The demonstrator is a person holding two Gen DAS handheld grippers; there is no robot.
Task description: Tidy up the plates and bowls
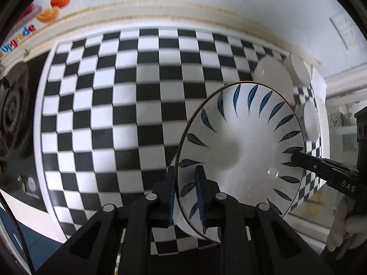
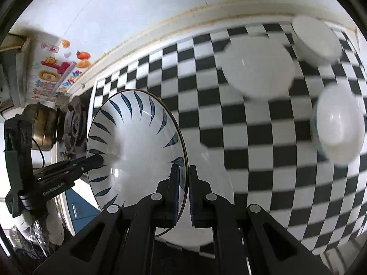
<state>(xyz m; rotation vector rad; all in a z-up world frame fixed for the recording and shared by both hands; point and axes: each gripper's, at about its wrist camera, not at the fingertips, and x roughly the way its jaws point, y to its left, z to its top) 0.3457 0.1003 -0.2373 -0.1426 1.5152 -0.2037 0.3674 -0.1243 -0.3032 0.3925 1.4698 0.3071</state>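
Checkered counter point(image 1: 137, 105) | both grippers point(image 1: 187, 192) point(image 2: 183, 190) angled down, clamping leaf-pattern bowl point(image 1: 243, 151) rim

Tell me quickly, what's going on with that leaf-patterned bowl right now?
Left gripper and right gripper both shut on opposite rims of the leaf-patterned bowl. Bowl off the checkered cloth. Three white dishes at the far right, not in the way.

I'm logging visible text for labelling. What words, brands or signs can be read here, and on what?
"DAS": on the right gripper, partly cut off.
"GenRobot.AI": on the left gripper, small, read with some doubt.
"upgrade": coloured letters on the wall sticker, start cut off.
Cartoon lettering on the poster: not readable.
Bowl: leaf pattern only, no text.
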